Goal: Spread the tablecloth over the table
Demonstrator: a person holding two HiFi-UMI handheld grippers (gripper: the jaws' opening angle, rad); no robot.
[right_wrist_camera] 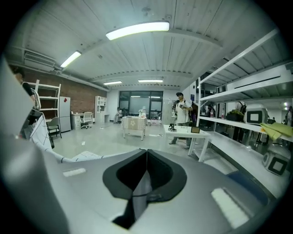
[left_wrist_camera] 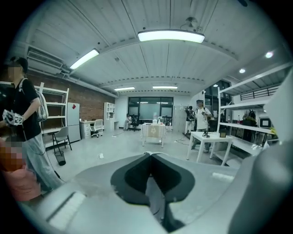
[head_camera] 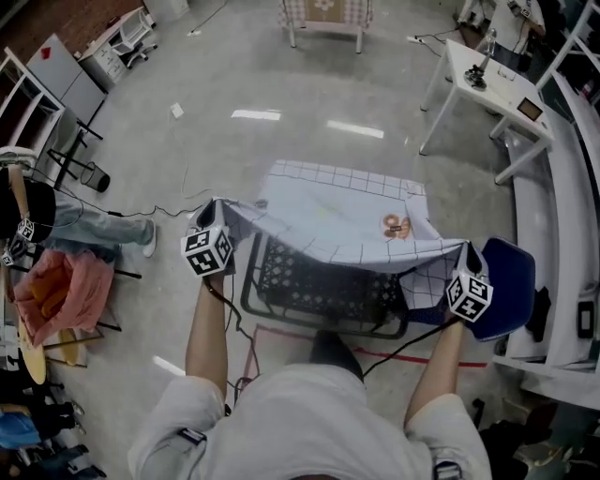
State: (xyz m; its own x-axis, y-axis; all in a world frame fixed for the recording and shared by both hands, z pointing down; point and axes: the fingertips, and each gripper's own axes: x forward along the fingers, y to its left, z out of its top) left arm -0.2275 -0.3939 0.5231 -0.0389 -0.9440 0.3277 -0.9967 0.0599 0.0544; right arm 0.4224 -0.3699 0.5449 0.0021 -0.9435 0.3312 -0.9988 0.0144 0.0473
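A white tablecloth (head_camera: 337, 220) with a thin dark grid and a small brown print is draped over the far part of a black mesh-topped table (head_camera: 319, 281). Its near edge hangs in the air between the two grippers. My left gripper (head_camera: 217, 214) is shut on the cloth's near left corner. My right gripper (head_camera: 464, 253) is shut on the near right corner. In the left gripper view, a strip of cloth (left_wrist_camera: 154, 194) is pinched between the closed jaws of the left gripper (left_wrist_camera: 149, 155). The right gripper (right_wrist_camera: 146, 151) likewise clamps a strip of cloth (right_wrist_camera: 138, 189).
A blue chair (head_camera: 509, 281) stands close to the table's right side, and white shelving (head_camera: 572, 234) runs beyond it. A white desk (head_camera: 487, 80) is at the far right. Another cloth-covered table (head_camera: 323, 14) is far ahead. A person (head_camera: 56, 220) and a pink-draped chair (head_camera: 61, 286) are at left.
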